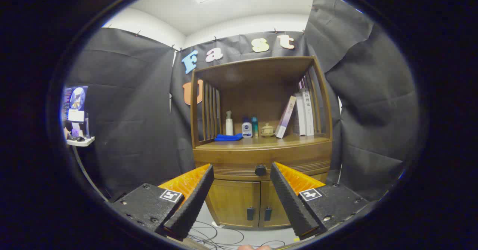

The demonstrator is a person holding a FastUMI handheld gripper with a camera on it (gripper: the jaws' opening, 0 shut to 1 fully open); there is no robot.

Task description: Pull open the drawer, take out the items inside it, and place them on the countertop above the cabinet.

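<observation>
Right now your gripper (241, 167) has its fingers spread wide with nothing between them, and they hang well short of the wooden cabinet (261, 145) ahead. Look between the fingertips and beyond them — the drawer (231, 160) sits there fully closed, its round dark knob (260, 170) almost centred in the gap. Whatever is inside the drawer you cannot see.

Just above the drawer runs the countertop (269, 141), under an open shelf bay with slatted sides. On it, from the left finger's side across, you have a folded blue cloth (228, 137), a white spray bottle (229, 124), a short blue-capped bottle (246, 127), a slim teal bottle (254, 126), a small lidded pot (267, 129), and a few books (300, 113) — one leaning, the others upright against the slats.

Below the drawer are two cabinet doors (257, 203) with small dark handles, both shut. Cables (220, 237) lie on the floor in front of the cabinet.
</observation>
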